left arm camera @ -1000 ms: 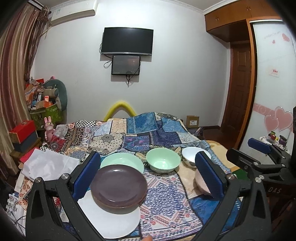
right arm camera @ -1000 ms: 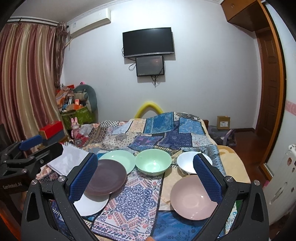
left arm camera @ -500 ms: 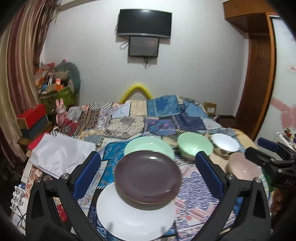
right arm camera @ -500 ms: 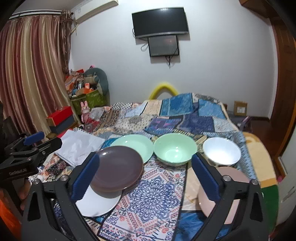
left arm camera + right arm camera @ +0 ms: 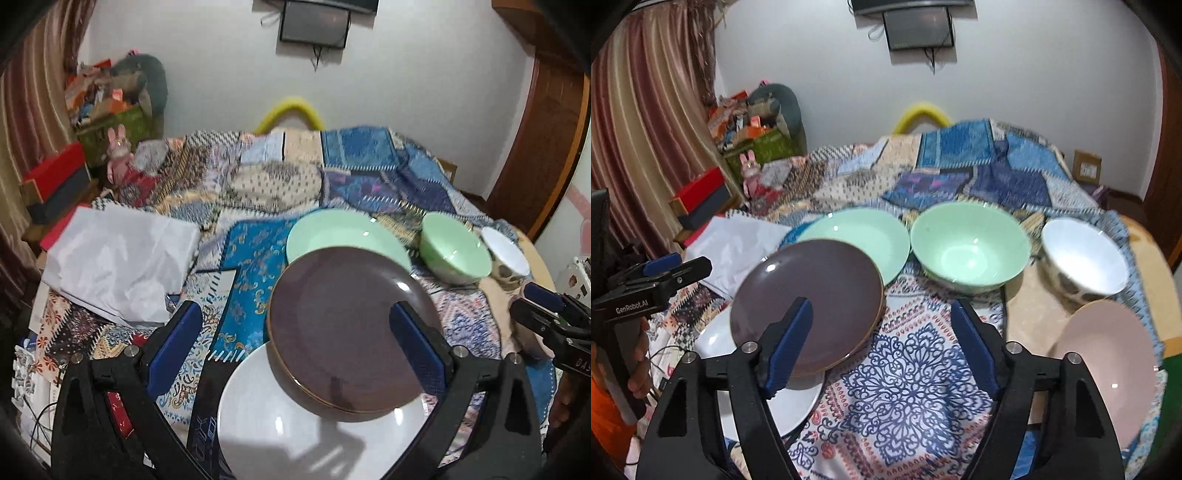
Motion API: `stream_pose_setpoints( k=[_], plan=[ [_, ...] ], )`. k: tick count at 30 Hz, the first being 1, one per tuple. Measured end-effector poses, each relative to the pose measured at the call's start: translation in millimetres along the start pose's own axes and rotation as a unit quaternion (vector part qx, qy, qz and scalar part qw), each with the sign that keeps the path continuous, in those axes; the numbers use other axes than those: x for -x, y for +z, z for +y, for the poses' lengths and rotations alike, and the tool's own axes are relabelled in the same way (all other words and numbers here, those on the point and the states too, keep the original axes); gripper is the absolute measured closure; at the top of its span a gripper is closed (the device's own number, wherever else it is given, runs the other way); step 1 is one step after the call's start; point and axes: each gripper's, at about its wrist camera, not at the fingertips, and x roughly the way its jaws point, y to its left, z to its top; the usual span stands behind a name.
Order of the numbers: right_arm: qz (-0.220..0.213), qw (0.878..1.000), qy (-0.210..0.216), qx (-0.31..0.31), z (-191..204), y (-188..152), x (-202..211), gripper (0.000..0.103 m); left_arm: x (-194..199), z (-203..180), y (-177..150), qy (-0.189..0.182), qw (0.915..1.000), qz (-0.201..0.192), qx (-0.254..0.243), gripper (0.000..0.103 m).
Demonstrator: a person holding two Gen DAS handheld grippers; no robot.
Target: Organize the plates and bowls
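Observation:
A dark purple plate (image 5: 347, 332) (image 5: 812, 299) rests tilted on a white plate (image 5: 295, 435) (image 5: 790, 402), overlapping a green plate (image 5: 340, 236) (image 5: 860, 236) behind it. A green bowl (image 5: 456, 251) (image 5: 967, 251), a white bowl (image 5: 504, 254) (image 5: 1086, 258) and a pink plate (image 5: 1108, 365) lie to the right. My left gripper (image 5: 295, 325) is open over the purple plate's left part, empty. My right gripper (image 5: 882, 325) is open and empty above the patterned cloth, between the purple and pink plates. Each gripper also shows in the other's view, the right one (image 5: 546, 321) and the left one (image 5: 653, 280).
The dishes lie on a bed under a patchwork quilt (image 5: 280, 177) (image 5: 960, 166). A white bag (image 5: 118, 258) lies at the left. Red boxes (image 5: 55, 177) and clutter stand along the curtain. A wooden door (image 5: 546, 140) is at the right.
Both grippers have moved forward and down toward the dishes. The left one has come over the purple plate; the right one has swung left from the pink plate to the cloth.

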Motion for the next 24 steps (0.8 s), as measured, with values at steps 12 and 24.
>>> stream_pose_setpoints(
  k=[12,24],
  plan=[
    [0.086,0.996,0.017,-0.007,0,-10,-63,0.054,-69,20,-9,-0.030,0.9951,0.094,-0.002,0.048],
    [0.117,0.992,0.045,-0.019,-4,-10,-91,0.077,-93,22,-9,-0.058,0.9896,0.131,0.008,0.069]
  ],
)
